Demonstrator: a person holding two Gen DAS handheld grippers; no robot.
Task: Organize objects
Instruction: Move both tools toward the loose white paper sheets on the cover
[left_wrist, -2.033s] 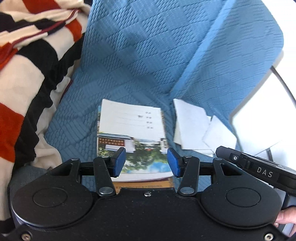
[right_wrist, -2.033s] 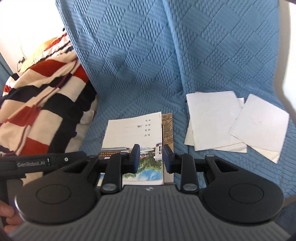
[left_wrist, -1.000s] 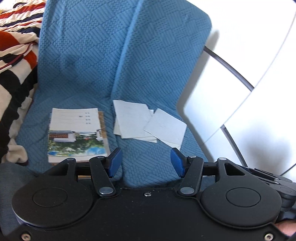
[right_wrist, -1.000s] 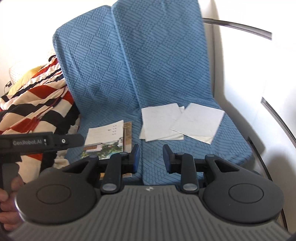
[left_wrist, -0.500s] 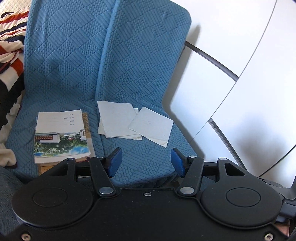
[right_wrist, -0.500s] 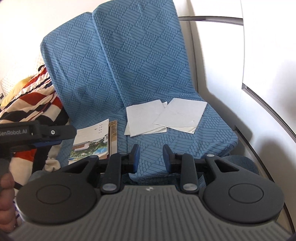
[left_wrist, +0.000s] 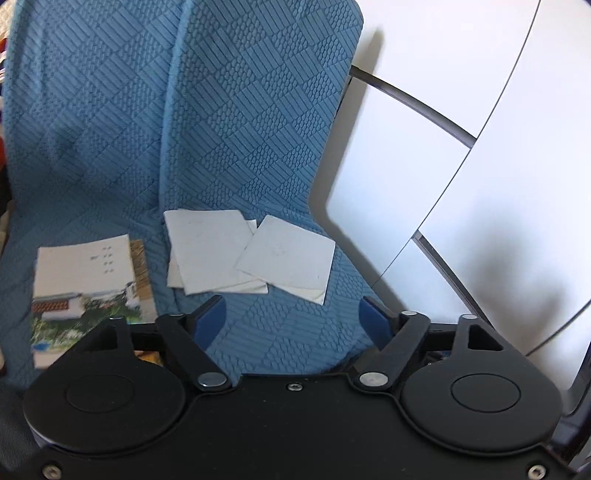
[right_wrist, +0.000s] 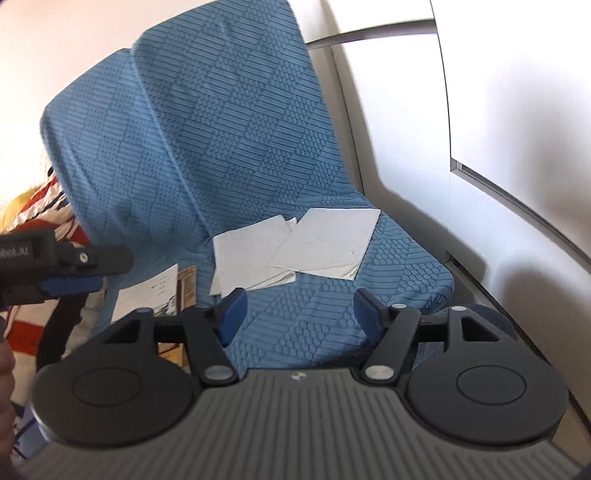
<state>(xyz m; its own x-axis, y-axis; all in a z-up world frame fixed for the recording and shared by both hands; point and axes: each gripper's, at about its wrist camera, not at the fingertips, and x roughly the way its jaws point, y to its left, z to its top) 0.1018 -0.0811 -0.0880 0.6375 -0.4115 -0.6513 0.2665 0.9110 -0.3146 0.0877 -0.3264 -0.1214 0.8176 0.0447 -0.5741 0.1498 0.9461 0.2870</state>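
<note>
A pile of loose white paper sheets (left_wrist: 243, 254) (right_wrist: 295, 247) lies on the blue quilted seat (left_wrist: 280, 332) (right_wrist: 399, 266). Left of it rests a stack of booklets (left_wrist: 81, 280) (right_wrist: 147, 291) with a landscape photo cover. My left gripper (left_wrist: 293, 319) hovers short of the papers, its jaws opening with nothing between them. My right gripper (right_wrist: 297, 312) also hangs before the papers, jaws opening and empty. The left gripper (right_wrist: 66, 266) shows in the right wrist view at the left edge.
A red, black and cream striped blanket (right_wrist: 33, 280) lies at the left of the seat. White panels with dark seams (left_wrist: 461, 155) (right_wrist: 517, 147) stand close on the right. The blue seat back (left_wrist: 236, 110) rises behind the papers.
Both grippers' jaws have spread wider. Both views have swung right, away from the booklets and the blanket, so the papers now sit nearer the centre.
</note>
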